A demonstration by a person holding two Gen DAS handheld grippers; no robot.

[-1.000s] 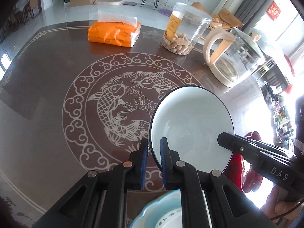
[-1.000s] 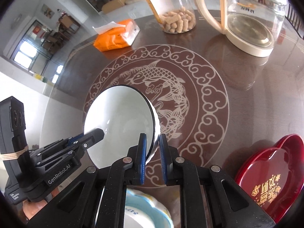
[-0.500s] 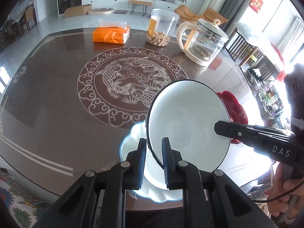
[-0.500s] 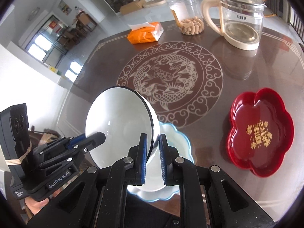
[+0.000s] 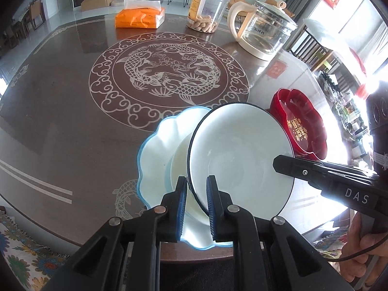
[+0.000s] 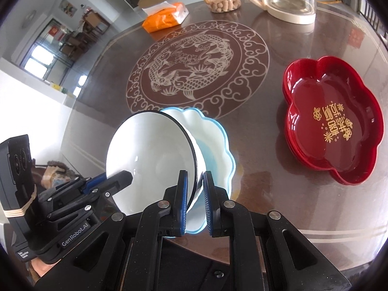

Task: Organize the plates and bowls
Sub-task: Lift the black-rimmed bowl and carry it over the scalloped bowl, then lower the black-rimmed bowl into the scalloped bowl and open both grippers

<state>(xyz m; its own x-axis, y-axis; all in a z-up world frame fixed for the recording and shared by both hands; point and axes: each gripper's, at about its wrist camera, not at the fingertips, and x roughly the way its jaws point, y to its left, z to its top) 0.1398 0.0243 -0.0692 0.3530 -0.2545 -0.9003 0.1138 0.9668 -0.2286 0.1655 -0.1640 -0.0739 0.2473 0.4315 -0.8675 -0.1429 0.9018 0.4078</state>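
Left gripper [image 5: 197, 195]: I found its jaws nearly closed, clamped on the near rim of the bowl [image 5: 240, 157], one blue pad inside the rim and one outside.
Right gripper [image 6: 194, 192]: jaws likewise nearly closed, pinching the opposite side of the same rim.
Bowl: white with a dark rim; held between both grippers, tilted, above the plate [image 5: 157, 150]. I could not tell whether its foot touched the plate.
Plate: scalloped, white with a blue edge; it lay on the tabletop [image 5: 60, 111] at the near edge, partly hidden by the bowl.
Red tray [image 6: 332, 118]: flower-shaped with gold lettering; it sat on the tabletop to the right of the plate, apart from it.
Far side of tabletop: I noted an orange tissue pack [image 5: 139, 17], a clear jar [image 5: 207, 11] holding pale snacks, and a glass kettle [image 5: 262, 32] with a cream handle, standing in a row.
Hand [image 5: 363, 249]: seen in the left wrist view, gripping the right gripper's handle.
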